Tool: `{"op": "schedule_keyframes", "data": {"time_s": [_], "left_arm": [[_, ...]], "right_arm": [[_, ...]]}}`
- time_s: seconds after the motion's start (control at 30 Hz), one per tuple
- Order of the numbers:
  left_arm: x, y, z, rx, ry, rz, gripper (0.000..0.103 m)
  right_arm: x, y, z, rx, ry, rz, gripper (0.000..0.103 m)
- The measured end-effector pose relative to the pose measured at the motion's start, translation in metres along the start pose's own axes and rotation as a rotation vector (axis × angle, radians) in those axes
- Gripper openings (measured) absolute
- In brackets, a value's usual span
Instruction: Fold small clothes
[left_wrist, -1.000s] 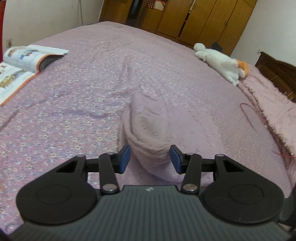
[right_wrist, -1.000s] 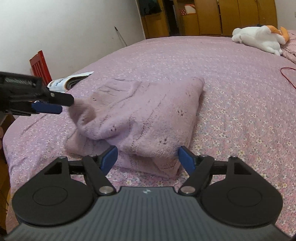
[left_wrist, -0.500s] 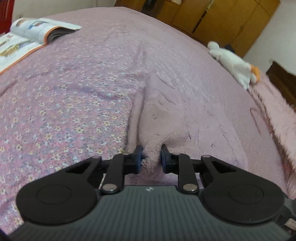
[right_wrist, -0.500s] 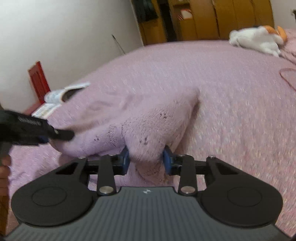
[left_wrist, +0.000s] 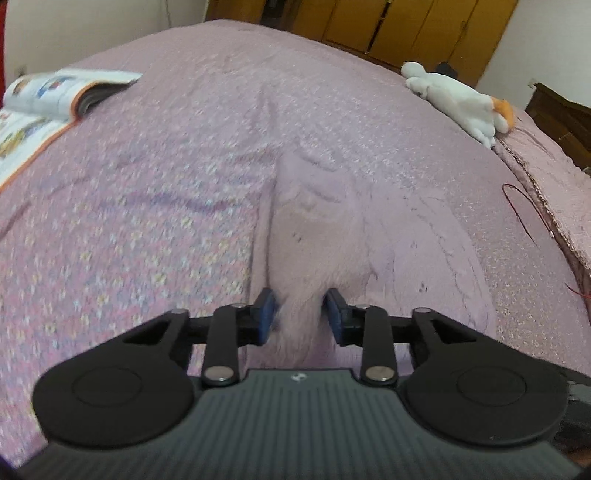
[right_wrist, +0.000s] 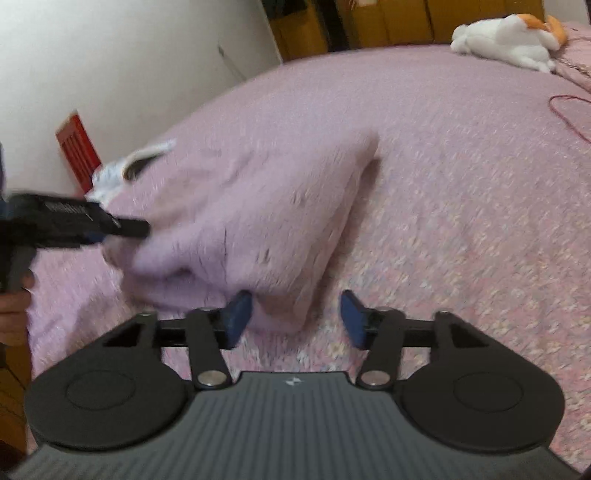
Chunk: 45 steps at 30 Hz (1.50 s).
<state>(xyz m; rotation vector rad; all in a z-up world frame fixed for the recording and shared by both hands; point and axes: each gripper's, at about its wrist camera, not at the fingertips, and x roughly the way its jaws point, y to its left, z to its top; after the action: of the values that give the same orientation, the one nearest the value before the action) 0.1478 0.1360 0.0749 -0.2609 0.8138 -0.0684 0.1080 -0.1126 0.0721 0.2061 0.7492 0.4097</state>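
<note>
A small pale pink knitted sweater (left_wrist: 332, 236) lies folded on the flowered pink bedspread (left_wrist: 147, 206). My left gripper (left_wrist: 300, 314) has its jaws part open around the sweater's near edge, with cloth between the pads. In the right wrist view the sweater (right_wrist: 258, 214) is bunched and blurred. My right gripper (right_wrist: 297, 317) is open, its left pad touching the sweater's near corner. The left gripper also shows in the right wrist view (right_wrist: 122, 230), at the sweater's left end.
An open magazine (left_wrist: 48, 107) lies at the bed's far left. A white stuffed toy (left_wrist: 458, 99) lies at the far right near a pink blanket (left_wrist: 554, 184) and a red cord (left_wrist: 524, 206). Wooden wardrobes stand behind. A red chair (right_wrist: 77, 147) stands by the wall.
Both grippers were shut on the sweater half a second ago and have opened since. The right one has let go; the left one still has cloth between its pads.
</note>
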Motion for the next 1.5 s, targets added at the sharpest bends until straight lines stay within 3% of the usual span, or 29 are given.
{"op": "schedule_keyframes", "data": {"time_s": [0.07,0.2,0.3,0.4,0.53,0.57,0.63,0.7,0.87,1.0,1.07,1.13,1.2,1.3,1.5], "left_arm": [[0.007,-0.002,0.008,0.002,-0.008,-0.004,0.043],[0.026,-0.004,0.026,0.013,-0.014,0.017,0.043],[0.038,-0.003,0.038,0.011,-0.025,0.032,0.043],[0.05,-0.001,0.045,0.009,-0.03,0.054,0.043],[0.056,0.004,0.044,-0.011,-0.062,-0.015,0.042],[0.057,0.002,0.042,-0.003,-0.066,-0.005,0.041],[0.062,-0.003,0.038,0.055,-0.066,0.058,0.02],[0.064,-0.004,0.035,0.102,-0.066,0.097,0.016],[0.059,0.01,0.033,0.107,-0.08,0.112,0.016],[0.053,0.016,0.033,0.064,-0.064,0.071,0.018],[0.047,0.018,0.033,0.027,-0.049,0.033,0.023],[0.04,0.022,0.032,-0.009,-0.022,-0.005,0.044],[0.037,0.022,0.031,-0.016,0.027,0.013,0.066],[0.032,0.027,0.029,-0.028,0.055,0.013,0.069],[0.046,0.043,0.026,-0.197,0.153,-0.143,0.069]], "right_arm": [[-0.006,-0.004,0.01,0.01,-0.03,0.005,0.074],[0.004,-0.009,0.041,0.031,-0.064,-0.041,0.074],[0.013,-0.013,0.06,0.096,-0.088,0.002,0.074],[0.035,-0.012,0.071,0.121,-0.076,-0.011,0.074],[0.067,-0.002,0.072,0.101,-0.062,-0.012,0.074],[0.072,0.005,0.07,0.073,-0.07,-0.026,0.074],[0.081,0.017,0.065,0.03,-0.068,-0.042,0.076],[0.087,0.025,0.062,-0.003,-0.078,-0.036,0.076],[0.086,0.035,0.061,-0.087,-0.078,-0.009,0.083],[0.071,0.013,0.064,0.022,-0.079,0.042,0.086],[0.064,-0.002,0.063,0.099,-0.069,0.092,0.091],[0.059,-0.015,0.061,0.167,-0.042,0.136,0.094],[0.059,-0.027,0.058,0.236,-0.002,0.152,0.094],[0.063,-0.041,0.051,0.306,0.039,0.149,0.094],[0.087,-0.051,0.04,0.391,0.106,0.241,0.096]]}}
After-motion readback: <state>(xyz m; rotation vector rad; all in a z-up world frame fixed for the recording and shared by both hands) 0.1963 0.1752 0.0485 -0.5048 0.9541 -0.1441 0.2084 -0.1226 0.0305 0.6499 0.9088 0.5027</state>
